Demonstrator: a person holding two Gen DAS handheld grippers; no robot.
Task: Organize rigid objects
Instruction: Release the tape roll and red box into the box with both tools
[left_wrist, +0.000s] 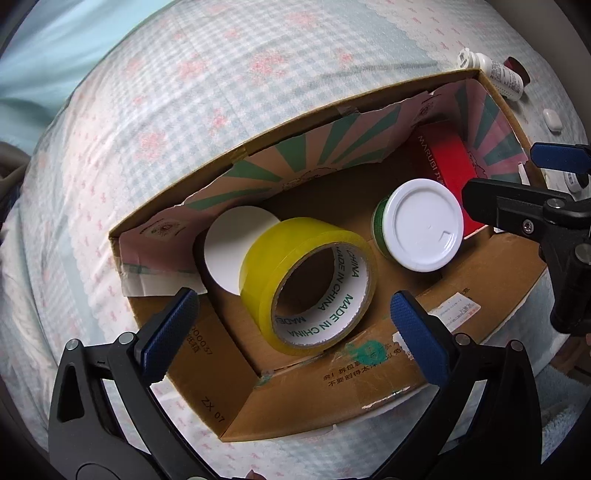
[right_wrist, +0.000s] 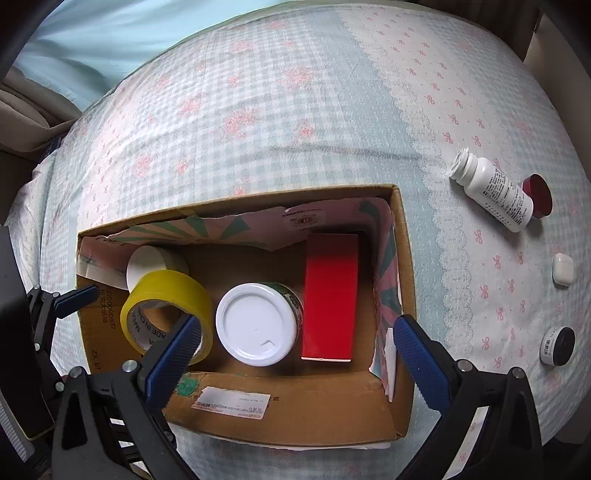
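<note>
A: What's the biggest thing here?
B: The bed (right_wrist: 295, 110), under a checked cover with pink flowers. On it sits an open cardboard box (right_wrist: 295, 410).

A: What's in the box?
B: 4 things. A red carton (right_wrist: 330, 295) lies at the right end. Just left of it a jar (right_wrist: 256, 324) stands upright with its white lid on top. Left of the jar a yellow tape roll (right_wrist: 166, 291) leans tilted, and a white cup (right_wrist: 147, 264) sits behind it in the far left corner, touching the roll.

A: And outside the box?
B: To the right, on the cover, 4 more. A white bottle (right_wrist: 493, 192) lies on its side, far right. A red cap (right_wrist: 539, 195) sits just beside its base. Nearer, an earbud case (right_wrist: 562, 268), and nearer still a black disc (right_wrist: 559, 346) with a label strip. All 4 are well apart from the box.

A: The grippers?
B: Both point down over the box. The left gripper (left_wrist: 295, 325) has its jaws spread wide above the tape roll, with nothing pressed between the blue pads. The right gripper (right_wrist: 295, 350) is also spread wide, over the jar and carton, holding nothing. The left one's blue fingertips (right_wrist: 75, 299) show at the left edge of the right wrist view.
</note>
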